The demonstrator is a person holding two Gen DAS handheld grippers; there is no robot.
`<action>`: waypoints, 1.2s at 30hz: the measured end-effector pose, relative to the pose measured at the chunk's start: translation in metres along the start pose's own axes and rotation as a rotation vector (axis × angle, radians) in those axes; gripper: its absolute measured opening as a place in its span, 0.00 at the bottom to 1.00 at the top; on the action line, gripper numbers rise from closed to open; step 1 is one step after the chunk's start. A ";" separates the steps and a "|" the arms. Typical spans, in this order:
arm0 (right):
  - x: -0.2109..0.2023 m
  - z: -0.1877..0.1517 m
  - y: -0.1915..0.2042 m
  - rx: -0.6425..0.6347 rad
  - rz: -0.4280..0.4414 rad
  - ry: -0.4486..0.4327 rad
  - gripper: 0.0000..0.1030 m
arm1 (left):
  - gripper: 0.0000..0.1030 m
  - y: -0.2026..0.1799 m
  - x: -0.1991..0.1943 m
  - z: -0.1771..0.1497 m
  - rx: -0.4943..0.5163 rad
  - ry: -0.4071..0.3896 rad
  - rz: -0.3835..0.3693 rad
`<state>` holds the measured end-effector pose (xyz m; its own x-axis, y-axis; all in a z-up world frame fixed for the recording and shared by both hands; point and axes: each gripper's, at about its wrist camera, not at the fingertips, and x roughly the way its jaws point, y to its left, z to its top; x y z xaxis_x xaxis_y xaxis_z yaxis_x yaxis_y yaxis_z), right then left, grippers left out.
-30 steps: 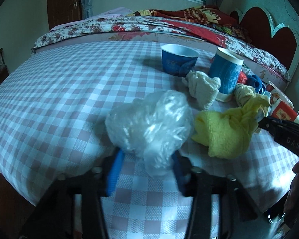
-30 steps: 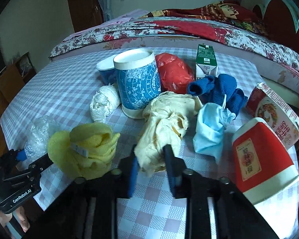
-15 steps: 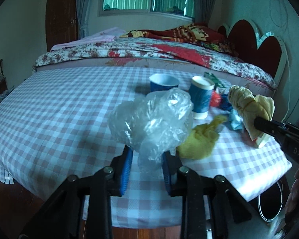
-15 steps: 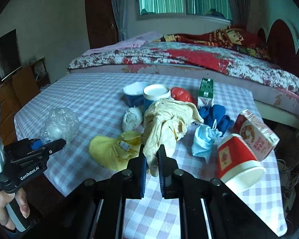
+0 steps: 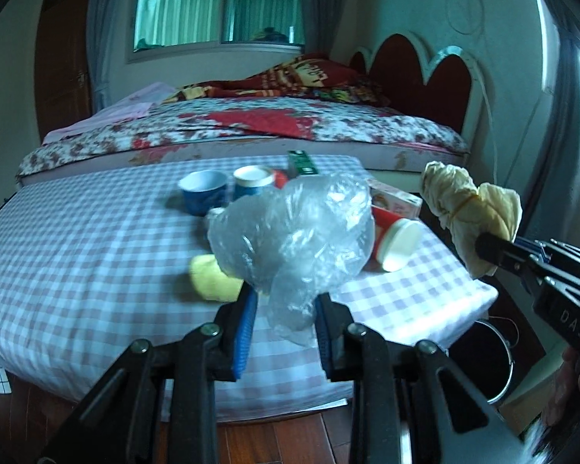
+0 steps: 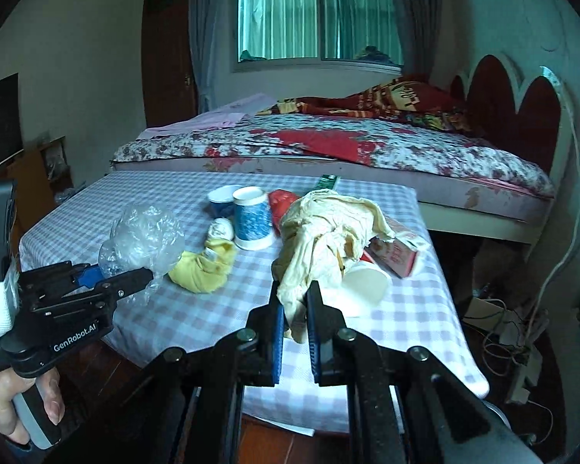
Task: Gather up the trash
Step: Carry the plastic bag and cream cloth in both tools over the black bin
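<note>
My left gripper (image 5: 284, 303) is shut on a crumpled clear plastic bag (image 5: 294, 232) and holds it above the near edge of the checked table (image 5: 77, 255). The bag also shows in the right wrist view (image 6: 143, 237). My right gripper (image 6: 294, 309) is shut on a cream crumpled bag (image 6: 324, 239), lifted off the table; it also shows at the right of the left wrist view (image 5: 471, 212). A metal trash bin (image 5: 483, 359) stands on the floor below the table's right corner.
On the table lie a yellow cloth (image 6: 205, 266), a white wad (image 6: 221, 229), a blue paper cup (image 6: 251, 218), a blue bowl (image 5: 203, 191), a red bag (image 6: 282, 205), a green carton (image 5: 301, 162), a tipped red cup (image 5: 394, 239) and a snack box (image 6: 400, 251). A bed (image 6: 367, 150) stands behind.
Both grippers have pulled back and up from the table with their bags held. The table looks farther away and the bin has come into view.
</note>
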<state>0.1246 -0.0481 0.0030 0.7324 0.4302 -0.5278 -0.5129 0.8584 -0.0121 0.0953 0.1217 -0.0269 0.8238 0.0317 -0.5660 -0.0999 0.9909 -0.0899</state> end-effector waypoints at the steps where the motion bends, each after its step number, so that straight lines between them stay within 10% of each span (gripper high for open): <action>1: -0.008 -0.005 -0.007 0.010 -0.013 -0.003 0.11 | 0.28 -0.007 0.000 0.000 0.011 -0.001 -0.015; 23: -0.090 -0.084 -0.132 0.149 -0.242 0.047 0.11 | 0.28 -0.180 0.016 -0.026 0.257 0.088 -0.360; 36: -0.083 -0.157 -0.204 0.208 -0.256 0.223 0.11 | 0.27 -0.271 0.060 -0.073 0.387 0.246 -0.480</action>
<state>0.0982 -0.3028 -0.0837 0.6981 0.1429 -0.7016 -0.2078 0.9781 -0.0076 0.1313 -0.1542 -0.0960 0.5712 -0.4098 -0.7112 0.4919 0.8646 -0.1031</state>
